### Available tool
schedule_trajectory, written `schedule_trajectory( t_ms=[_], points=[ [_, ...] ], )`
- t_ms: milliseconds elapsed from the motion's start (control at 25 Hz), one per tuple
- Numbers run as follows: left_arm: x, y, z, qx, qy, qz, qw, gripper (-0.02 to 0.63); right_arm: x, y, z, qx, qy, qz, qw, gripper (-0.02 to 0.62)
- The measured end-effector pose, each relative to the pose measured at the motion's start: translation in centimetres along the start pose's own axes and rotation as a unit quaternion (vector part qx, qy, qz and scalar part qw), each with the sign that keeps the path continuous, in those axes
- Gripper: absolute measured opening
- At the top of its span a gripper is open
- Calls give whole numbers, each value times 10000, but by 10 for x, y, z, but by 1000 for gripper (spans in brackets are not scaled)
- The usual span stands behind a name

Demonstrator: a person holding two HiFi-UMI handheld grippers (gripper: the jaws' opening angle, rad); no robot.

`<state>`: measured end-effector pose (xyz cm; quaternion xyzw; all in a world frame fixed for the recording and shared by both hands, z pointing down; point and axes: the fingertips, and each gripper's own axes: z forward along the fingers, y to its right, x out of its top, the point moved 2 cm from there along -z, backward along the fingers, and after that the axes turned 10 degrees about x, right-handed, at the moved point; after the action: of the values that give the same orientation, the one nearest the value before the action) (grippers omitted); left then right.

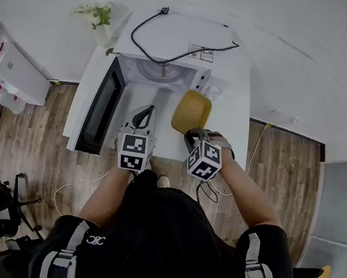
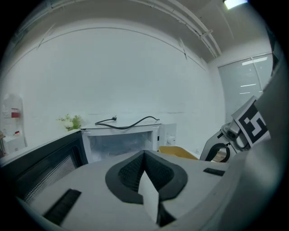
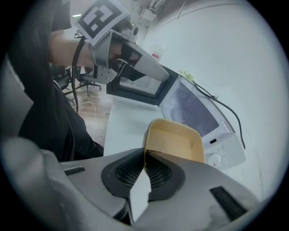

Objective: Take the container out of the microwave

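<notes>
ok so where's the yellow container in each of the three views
Head view: the yellow container sits just right of centre, in front of the open microwave, at the tip of the right hand-held gripper.
Left gripper view: container low, right of centre, beside the microwave.
Right gripper view: container at centre, its rim pinched in the jaws.
Shared landmark: the black cord on the microwave's top.

The right gripper (image 3: 145, 155) pinches the near rim of the yellow container (image 3: 174, 142), jaws closed on it. The container hangs over the white table (image 3: 124, 122), in front of the microwave (image 3: 198, 117), whose door (image 3: 135, 88) stands open. The left gripper (image 3: 156, 72) is at upper left.
</notes>
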<state>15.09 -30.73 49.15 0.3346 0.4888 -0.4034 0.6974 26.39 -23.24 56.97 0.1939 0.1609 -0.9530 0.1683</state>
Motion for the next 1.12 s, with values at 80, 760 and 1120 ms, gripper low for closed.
schedule_trajectory(
  t_ms=[80, 760, 1120],
  points=[
    [3, 10, 3, -145, 30, 55, 9999, 14, -9, 0, -6, -55, -61, 81, 9999, 18],
    [8, 70, 20, -893, 67, 186, 9958, 14, -75, 7, -35, -624, -361, 840, 9939, 17],
    [12, 80, 20, -979, 175, 101, 9950, 14, -84, 6, -38, -655, -363, 964, 9925, 17]
  ],
)
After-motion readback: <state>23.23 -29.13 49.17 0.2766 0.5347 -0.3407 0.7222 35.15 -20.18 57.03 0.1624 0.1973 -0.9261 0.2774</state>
